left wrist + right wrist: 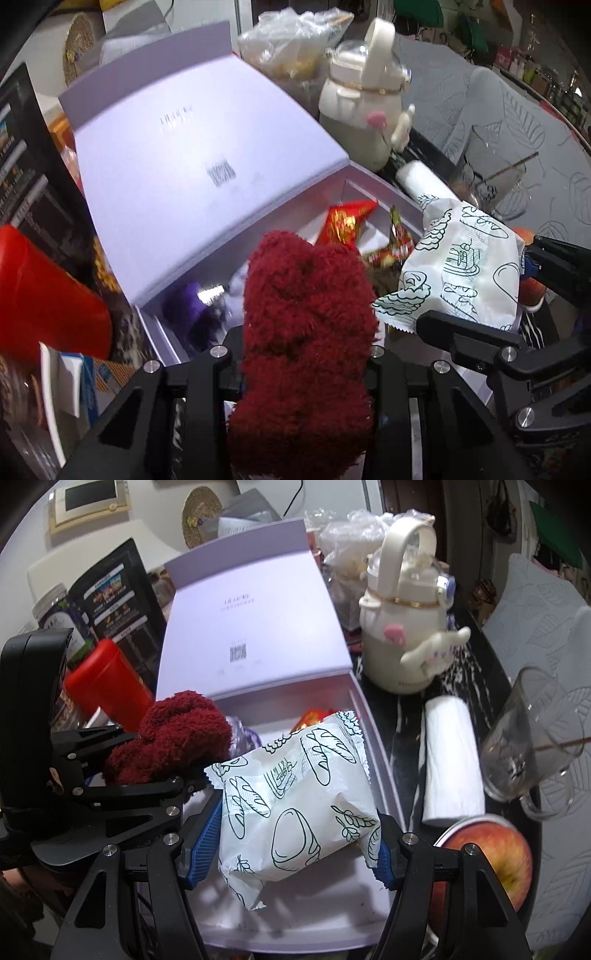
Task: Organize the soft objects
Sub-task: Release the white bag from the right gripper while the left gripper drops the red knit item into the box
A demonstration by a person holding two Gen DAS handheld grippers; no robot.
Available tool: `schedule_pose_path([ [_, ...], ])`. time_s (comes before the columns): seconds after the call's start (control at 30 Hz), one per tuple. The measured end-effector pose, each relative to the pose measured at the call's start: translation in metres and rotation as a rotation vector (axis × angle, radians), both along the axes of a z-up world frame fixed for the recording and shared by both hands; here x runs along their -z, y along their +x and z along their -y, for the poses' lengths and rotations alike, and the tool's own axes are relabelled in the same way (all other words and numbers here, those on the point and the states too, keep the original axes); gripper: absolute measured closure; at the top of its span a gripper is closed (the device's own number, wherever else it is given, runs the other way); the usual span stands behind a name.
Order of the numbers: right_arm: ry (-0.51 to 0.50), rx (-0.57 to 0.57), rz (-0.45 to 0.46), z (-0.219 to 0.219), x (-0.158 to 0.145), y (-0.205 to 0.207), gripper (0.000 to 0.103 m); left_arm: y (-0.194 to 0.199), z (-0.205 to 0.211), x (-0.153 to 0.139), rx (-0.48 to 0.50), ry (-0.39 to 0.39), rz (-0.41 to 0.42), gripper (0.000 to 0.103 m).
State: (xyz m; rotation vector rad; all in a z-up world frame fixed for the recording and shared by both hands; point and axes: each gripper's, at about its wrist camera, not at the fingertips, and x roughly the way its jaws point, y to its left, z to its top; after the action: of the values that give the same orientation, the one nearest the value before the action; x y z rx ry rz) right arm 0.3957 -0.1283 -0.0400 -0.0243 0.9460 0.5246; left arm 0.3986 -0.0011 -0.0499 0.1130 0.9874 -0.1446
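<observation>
From the left wrist, a fuzzy red cloth [306, 332] is seen clamped in the left gripper [303, 369] above the open box [380, 192], where snack packets [343, 225] already lie.

From the right wrist, a bread packet [295, 794] is seen pinched in the right gripper [299, 845], not yet released. The lid's print is too blurred to be read.

Our left hand-held gripper [306, 354] is matte black plastic, built from angular linkage arms with triangular cut-outs, pinned at the joints by round silver screw heads. Our right hand-held gripper [295, 834] has the same black frame and silver pivots, and its fingers [203, 838] carry bright blue pads with a fine grid texture. Seen from the right wrist view, the left one has a boxy black housing behind its linkage.
</observation>
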Motion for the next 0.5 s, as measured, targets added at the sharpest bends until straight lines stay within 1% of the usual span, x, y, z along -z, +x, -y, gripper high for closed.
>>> schedule_pose_path([
  [0.1, -0.009, -0.005, -0.019, -0.001, 0.009, -0.004, 0.035, -0.004, -0.001, 0.009, -0.001, -0.013, -0.044, 0.069],
  [0.2, -0.005, -0.006, -0.037, 0.0, 0.014, -0.006, 0.033, -0.006, -0.002, 0.016, -0.011, -0.012, -0.065, 0.069],
  [0.43, -0.008, 0.011, -0.038, 0.0, 0.014, -0.006, 0.032, -0.007, -0.001, 0.02, -0.014, -0.003, -0.075, 0.068],
  [0.5, -0.018, 0.018, -0.023, 0.0, 0.012, -0.007, 0.032, -0.006, -0.002, 0.021, -0.02, -0.003, -0.082, 0.065],
])
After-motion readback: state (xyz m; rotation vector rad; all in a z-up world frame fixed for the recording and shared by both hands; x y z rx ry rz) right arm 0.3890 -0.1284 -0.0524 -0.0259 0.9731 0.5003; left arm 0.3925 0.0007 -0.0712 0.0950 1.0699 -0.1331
